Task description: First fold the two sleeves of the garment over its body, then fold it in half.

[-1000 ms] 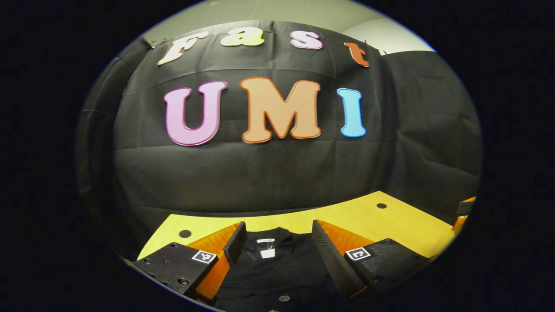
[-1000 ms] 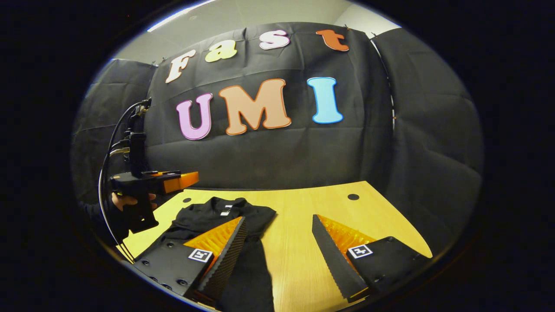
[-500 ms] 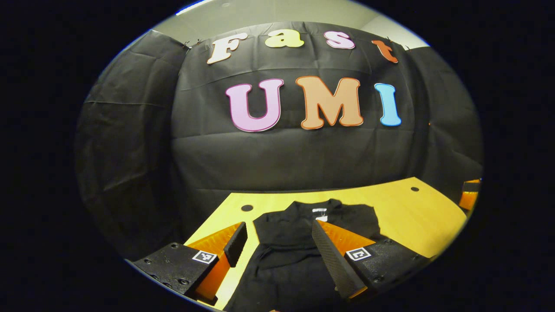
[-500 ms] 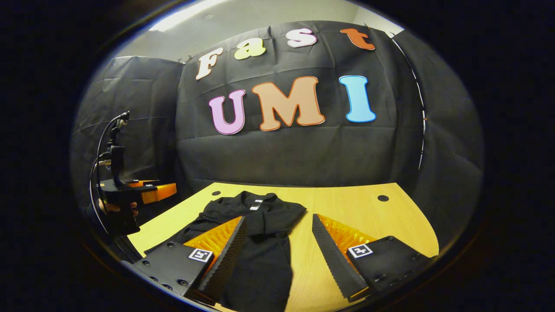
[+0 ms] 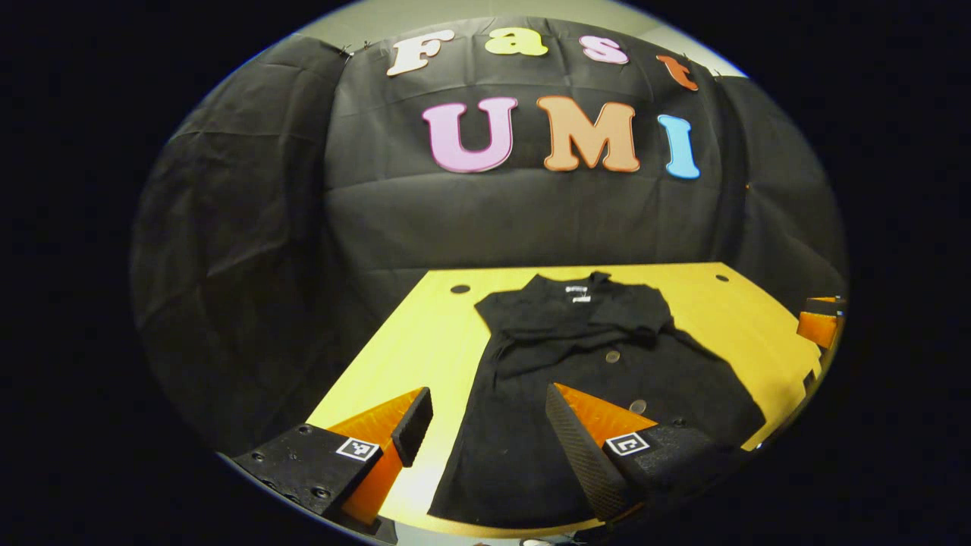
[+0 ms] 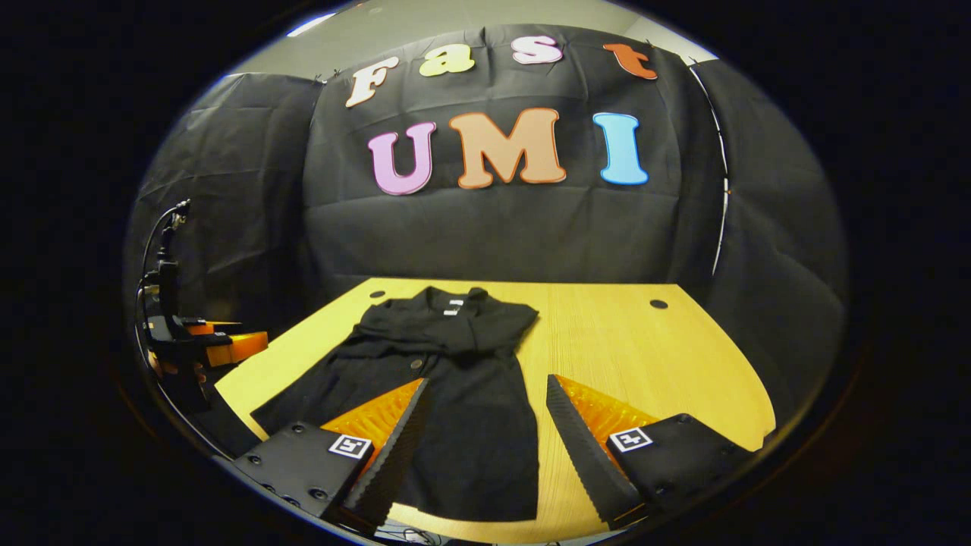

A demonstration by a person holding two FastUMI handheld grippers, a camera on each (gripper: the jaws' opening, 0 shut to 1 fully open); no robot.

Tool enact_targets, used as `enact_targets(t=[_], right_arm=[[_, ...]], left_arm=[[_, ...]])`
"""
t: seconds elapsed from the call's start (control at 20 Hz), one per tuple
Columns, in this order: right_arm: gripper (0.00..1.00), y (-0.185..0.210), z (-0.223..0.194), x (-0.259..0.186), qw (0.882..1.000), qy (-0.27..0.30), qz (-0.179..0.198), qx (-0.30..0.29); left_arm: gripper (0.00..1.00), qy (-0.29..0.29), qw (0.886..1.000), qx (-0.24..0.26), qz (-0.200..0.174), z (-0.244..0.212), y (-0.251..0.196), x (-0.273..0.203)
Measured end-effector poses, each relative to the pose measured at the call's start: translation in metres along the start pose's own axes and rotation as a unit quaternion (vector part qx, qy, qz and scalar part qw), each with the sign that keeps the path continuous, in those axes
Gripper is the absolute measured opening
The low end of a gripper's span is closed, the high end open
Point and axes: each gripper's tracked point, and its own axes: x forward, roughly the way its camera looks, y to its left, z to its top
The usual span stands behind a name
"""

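Sleeves look folded in; shirt (image 5: 584, 394) flat on table (image 5: 425, 341), ahead between both tongs. Left tongs (image 5: 485, 425) and right tongs (image 6: 485, 425) spread, empty. Next: pinch both hem corners evenly, fold toward collar (image 6: 455, 302).

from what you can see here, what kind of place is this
Most likely a staged recording booth, not a home: black cloth hangs as walls around a bare wooden table, where a black garment lies spread, with both handheld tools, left and right, open above it.
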Motion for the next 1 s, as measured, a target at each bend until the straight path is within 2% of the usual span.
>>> enact_targets(t=[0.05,0.1,0.45,0.6,0.65,0.7,0.9,0.95,1.0], right_arm=[[0.98,0.0,-0.013,-0.001,1.0,0.01,-0.005,-0.002],[0.98,0.0,-0.025,-0.002,1.0,0.022,-0.011,-0.003],[0.98,0.0,-0.105,0.005,0.993,0.112,-0.03,-0.005],[0.98,-0.007,-0.137,0.005,0.988,0.147,-0.045,-0.005],[0.94,-0.008,-0.142,0.008,0.987,0.152,-0.05,-0.003],[0.98,-0.01,-0.146,0.009,0.986,0.157,-0.055,-0.001],[0.98,-0.015,-0.169,0.019,0.979,0.192,-0.064,-0.001],[0.98,-0.016,-0.18,0.018,0.975,0.216,-0.059,-0.004],[0.94,-0.017,-0.178,0.018,0.974,0.22,-0.055,0.004]], left_arm=[[0.93,0.013,1.0,0.0,0.001,-0.015,0.004,-0.003],[0.93,0.027,1.0,0.0,0.0,-0.037,0.027,-0.018],[0.94,0.129,0.992,0.008,0.001,-0.133,0.044,-0.022],[0.94,0.152,0.988,0.001,0.002,-0.153,0.048,-0.018],[0.94,0.157,0.988,0.002,-0.001,-0.157,0.048,-0.017],[0.94,0.169,0.986,0.005,-0.004,-0.166,0.048,-0.019],[0.94,0.154,0.988,-0.003,-0.02,-0.164,0.045,-0.016],[0.94,0.158,0.987,-0.01,-0.027,-0.167,0.042,-0.016],[0.92,0.152,0.988,-0.017,-0.032,-0.166,0.041,-0.015]])
